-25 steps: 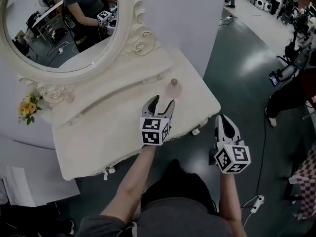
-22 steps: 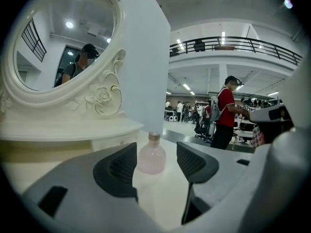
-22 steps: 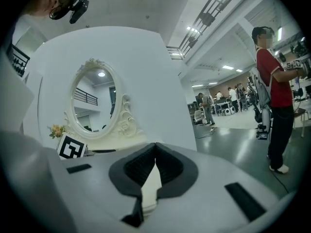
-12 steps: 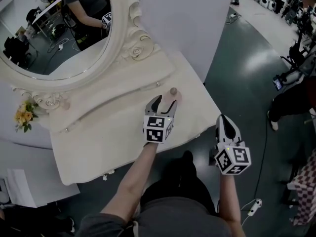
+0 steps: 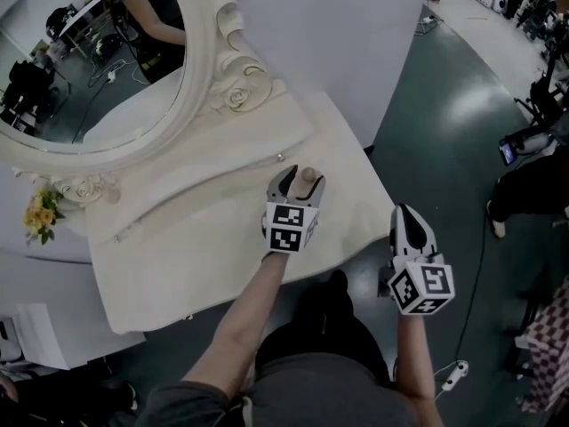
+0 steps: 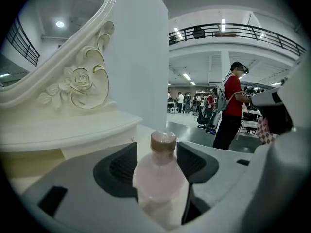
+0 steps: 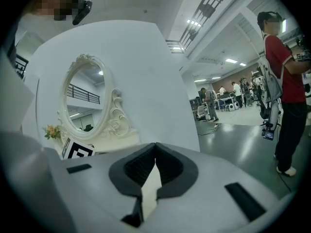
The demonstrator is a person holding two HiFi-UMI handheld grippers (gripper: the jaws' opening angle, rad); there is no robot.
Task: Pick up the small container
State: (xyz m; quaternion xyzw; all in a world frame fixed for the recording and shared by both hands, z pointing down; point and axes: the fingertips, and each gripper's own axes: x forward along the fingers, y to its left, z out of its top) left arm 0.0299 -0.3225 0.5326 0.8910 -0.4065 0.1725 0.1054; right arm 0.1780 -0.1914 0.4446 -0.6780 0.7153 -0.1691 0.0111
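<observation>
The small container is a pale pink bottle (image 5: 308, 177) with a brown cap, standing upright on the cream dressing table (image 5: 178, 238) near its right end. My left gripper (image 5: 302, 178) is open, and its jaws stand on either side of the bottle. In the left gripper view the bottle (image 6: 159, 174) fills the gap between the dark pads (image 6: 116, 169) of the left gripper (image 6: 156, 157). My right gripper (image 5: 407, 216) hangs over the floor to the right of the table, shut and empty. In its own view the right gripper (image 7: 155, 149) has its pads meeting at the tips.
An oval mirror (image 5: 89, 60) in an ornate cream frame stands at the back of the table against a white wall (image 5: 338, 25). Yellow flowers (image 5: 40, 213) sit at the table's left. People (image 7: 286, 81) and equipment stand on the dark floor at the right.
My left gripper has moved forward over the table until its open jaws came round the bottle. The right gripper has stayed where it was.
</observation>
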